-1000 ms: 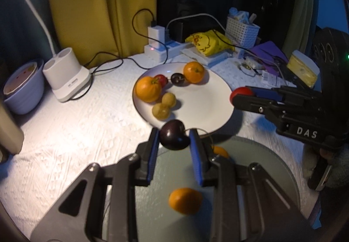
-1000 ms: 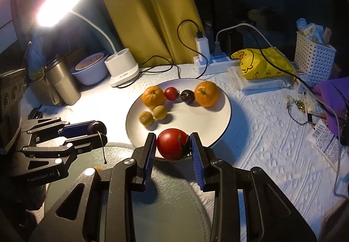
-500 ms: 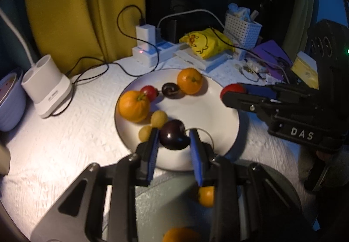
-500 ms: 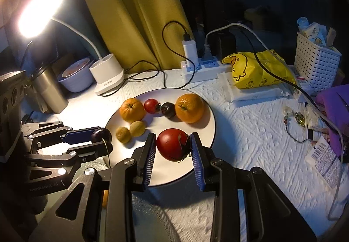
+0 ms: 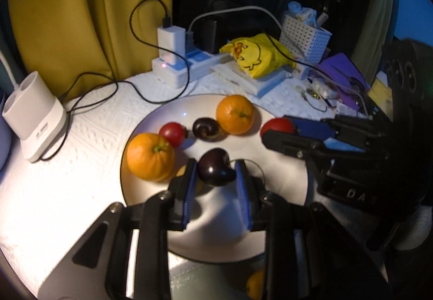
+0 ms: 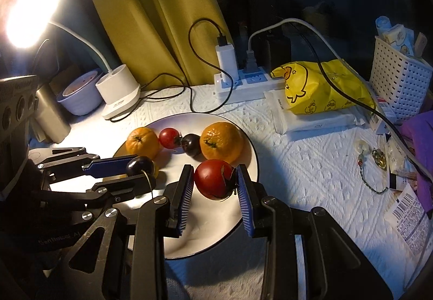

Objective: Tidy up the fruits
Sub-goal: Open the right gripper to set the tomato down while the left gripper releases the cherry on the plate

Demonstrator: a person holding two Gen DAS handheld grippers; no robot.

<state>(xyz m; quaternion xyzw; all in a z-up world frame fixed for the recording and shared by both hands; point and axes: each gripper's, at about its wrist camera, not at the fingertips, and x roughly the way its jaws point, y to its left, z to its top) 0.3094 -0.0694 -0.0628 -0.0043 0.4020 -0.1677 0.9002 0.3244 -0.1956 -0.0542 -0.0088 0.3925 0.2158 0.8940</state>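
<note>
The left gripper [image 5: 216,174] holds a dark cherry [image 5: 215,170], hiding small yellow fruits [image 5: 180,170]; the right gripper [image 6: 215,181] clamps a red tomato [image 6: 213,178] above the plate [image 6: 251,156].

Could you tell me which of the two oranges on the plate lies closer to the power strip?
The right-hand orange, beside the dark cherry on the white plate. It sits on the side toward the power strip; the other orange lies toward the lamp base.
</note>
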